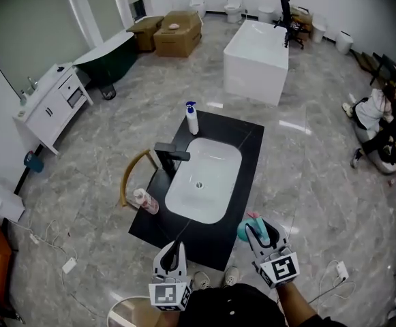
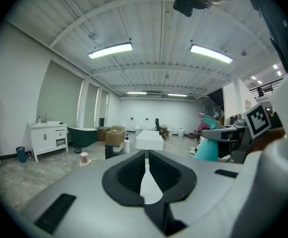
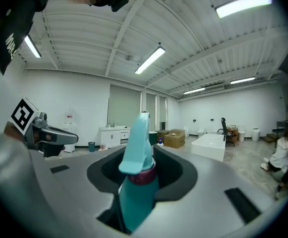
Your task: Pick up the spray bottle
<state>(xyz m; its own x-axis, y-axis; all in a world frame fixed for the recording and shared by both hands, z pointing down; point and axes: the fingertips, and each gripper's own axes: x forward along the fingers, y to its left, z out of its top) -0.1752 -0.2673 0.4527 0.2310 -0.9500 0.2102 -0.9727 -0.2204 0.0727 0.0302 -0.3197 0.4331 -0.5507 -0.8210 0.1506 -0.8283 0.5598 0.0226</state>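
Observation:
The teal spray bottle hangs above the front right corner of the black counter, gripped at its neck by my right gripper. In the right gripper view the spray bottle stands upright between the black pads of that gripper, its trigger head pointing up. My left gripper hovers over the counter's front edge, jaws together with nothing in them. The left gripper view shows its pads meeting along a thin slit, and the spray bottle off to the right.
The counter holds a white sink basin, a black faucet, a white pump bottle and a pink bottle. A white bathtub, cardboard boxes and a white vanity stand beyond. A person sits on the floor at right.

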